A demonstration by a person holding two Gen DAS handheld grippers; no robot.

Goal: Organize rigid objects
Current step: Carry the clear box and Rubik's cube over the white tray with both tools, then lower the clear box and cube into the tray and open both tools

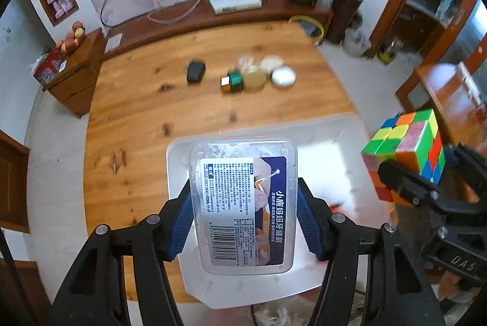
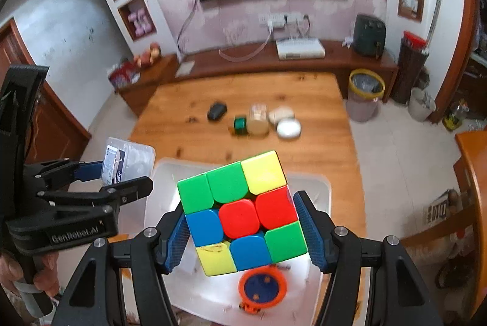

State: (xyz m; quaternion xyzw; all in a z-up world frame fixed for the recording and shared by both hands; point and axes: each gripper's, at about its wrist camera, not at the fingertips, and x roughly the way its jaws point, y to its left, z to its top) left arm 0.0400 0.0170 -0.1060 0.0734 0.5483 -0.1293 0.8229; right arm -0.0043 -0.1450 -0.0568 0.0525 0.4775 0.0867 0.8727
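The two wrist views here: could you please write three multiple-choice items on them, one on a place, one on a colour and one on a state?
1. Where is the orange-rimmed round object?
A. inside the white bin
B. on the bare table
C. on the floor

2. What colour is the centre sticker of the puzzle cube face seen from the right wrist?
A. white
B. red
C. orange

3. What does the left gripper hold?
A. nothing
B. a black case
C. a clear plastic box

Answers: 1 A, it lies on the bin floor; 2 B, red middle square; 3 C, both pads press its sides.

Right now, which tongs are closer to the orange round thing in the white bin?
Right. The right tongs, gripping the puzzle cube, hang directly above the orange round thing. The left tongs, holding the clear plastic box, are off to its left.
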